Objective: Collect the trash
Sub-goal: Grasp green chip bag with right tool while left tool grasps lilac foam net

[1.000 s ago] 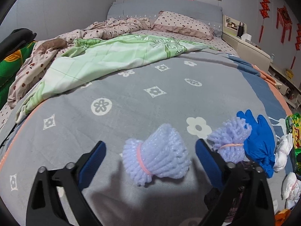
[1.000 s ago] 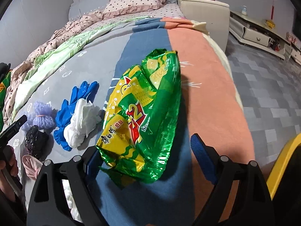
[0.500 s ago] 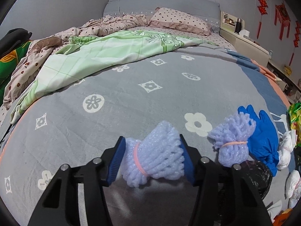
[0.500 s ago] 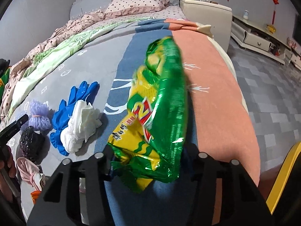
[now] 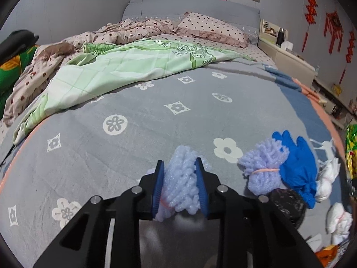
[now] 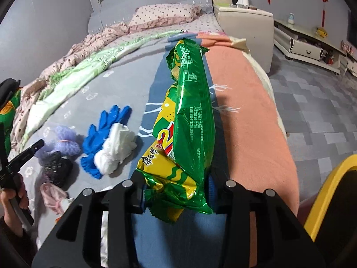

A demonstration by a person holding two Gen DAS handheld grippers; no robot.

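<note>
My left gripper [image 5: 180, 165] is shut on a lilac foam net bundle [image 5: 181, 185] tied with a pink band, squeezing it narrow just above the grey flowered blanket [image 5: 133, 145]. A second lilac bundle [image 5: 264, 169], a blue glove [image 5: 297, 167], a white wad [image 5: 326, 178] and a black net [image 5: 287, 203] lie to its right. My right gripper [image 6: 176, 191] has its jaws closing on a green and yellow snack bag [image 6: 189, 122]. Its pads press the bag's lower end, and the bag stands on edge, raised off the bed.
In the right wrist view the blue glove [image 6: 104, 129], white wad [image 6: 116, 149], lilac bundle [image 6: 64, 143], black net [image 6: 55, 169] and a pink scrap [image 6: 52, 195] lie left of the bag. A yellow rim [image 6: 330, 183] stands at lower right. A nightstand [image 6: 243, 29] sits beyond the bed.
Both grippers went from wide open to closed, the left on the lilac foam bundle, the right on the snack bag. The bag turned from lying flat to standing on edge and rose.
</note>
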